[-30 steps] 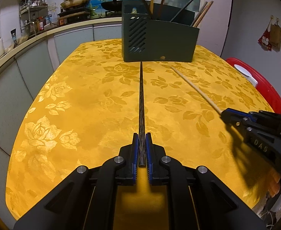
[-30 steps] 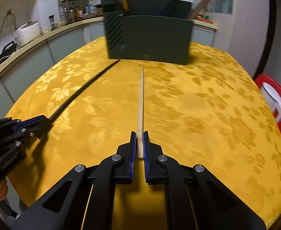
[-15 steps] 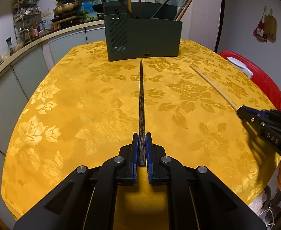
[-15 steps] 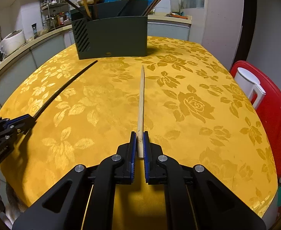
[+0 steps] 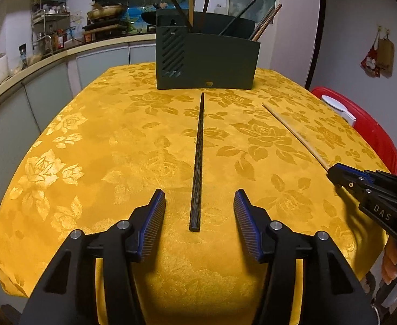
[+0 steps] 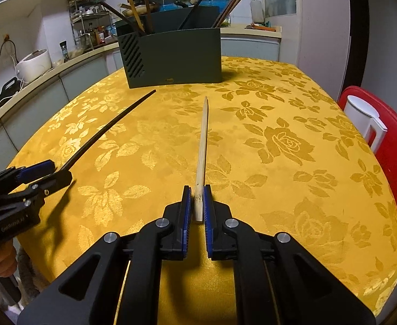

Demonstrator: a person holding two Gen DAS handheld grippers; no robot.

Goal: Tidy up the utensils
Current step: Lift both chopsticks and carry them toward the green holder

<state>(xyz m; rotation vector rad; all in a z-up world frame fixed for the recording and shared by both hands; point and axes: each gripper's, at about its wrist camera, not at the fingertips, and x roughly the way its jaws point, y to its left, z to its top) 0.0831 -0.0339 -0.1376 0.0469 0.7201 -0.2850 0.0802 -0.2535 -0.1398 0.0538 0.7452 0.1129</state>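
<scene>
A dark chopstick [image 5: 198, 157] lies flat on the yellow floral tablecloth [image 5: 90, 149], pointing at the dark green utensil holder [image 5: 214, 62]. My left gripper [image 5: 199, 192] straddles its near end; the jaws are opening and stand wide, pads clear of it. A light wooden chopstick [image 6: 202, 140] lies alongside, its near end between the pads of my right gripper [image 6: 197, 188]. Those jaws are opening a little, and a thin gap shows beside the stick. The holder [image 6: 176, 54] has several chopsticks standing in it. Each view shows the other gripper at its edge [image 5: 334, 172] [image 6: 60, 173].
A red seat [image 6: 388, 140] with a white jug [image 6: 363, 119] on it stands off the table's right edge. A kitchen counter [image 6: 36, 81] with appliances curves along the left. The holder stands at the table's far end, and both chopsticks lie on the cloth before it.
The left jaws have sprung apart and let go of the dark chopstick, which now rests on the cloth. The right jaws have eased slightly off the light chopstick. Both hands drew back from the holder.
</scene>
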